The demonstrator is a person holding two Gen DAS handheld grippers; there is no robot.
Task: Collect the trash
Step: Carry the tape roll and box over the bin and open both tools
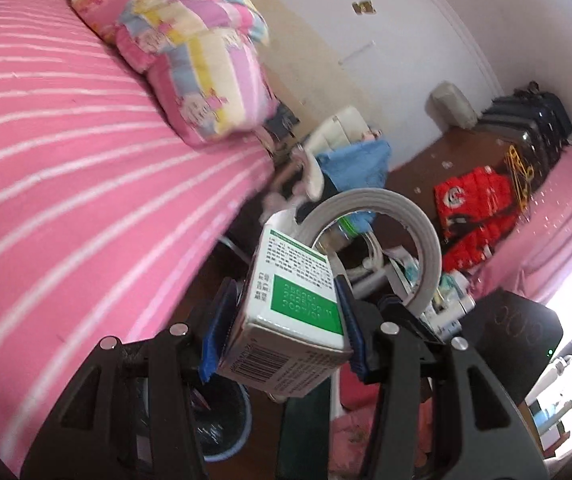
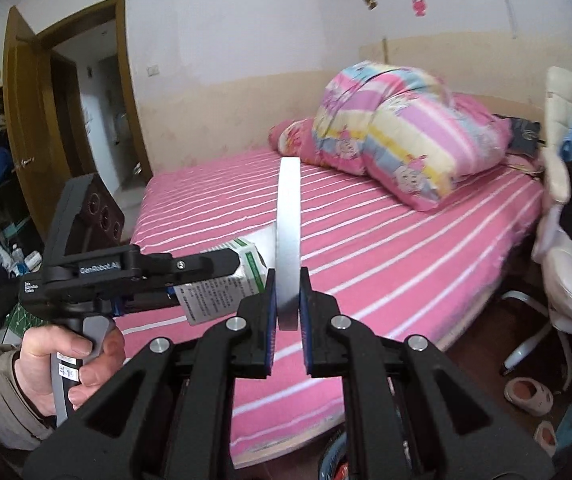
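My left gripper [image 1: 286, 312] is shut on a white and green carton box [image 1: 286, 320] and holds it in the air beside the bed. My right gripper [image 2: 288, 312] is shut on a grey-white tape ring [image 2: 289, 240], held edge-on above the bed. In the left wrist view the ring [image 1: 422, 232] arcs just right of the box, with the right gripper [image 1: 406, 320] under it. In the right wrist view the left gripper [image 2: 222, 264] and the box [image 2: 226, 280] sit just left of the ring. A dark round bin [image 1: 222, 424] lies below the left gripper.
A bed with a pink striped sheet [image 2: 366, 240] and a folded quilt [image 2: 398, 132] fills the middle. A white chair [image 2: 566, 272] with clothes stands at the right. Slippers [image 2: 526, 396] lie on the floor. A red bag [image 1: 474, 208] and a suitcase [image 1: 526, 120] stand farther off. A door [image 2: 26, 128] is at the left.
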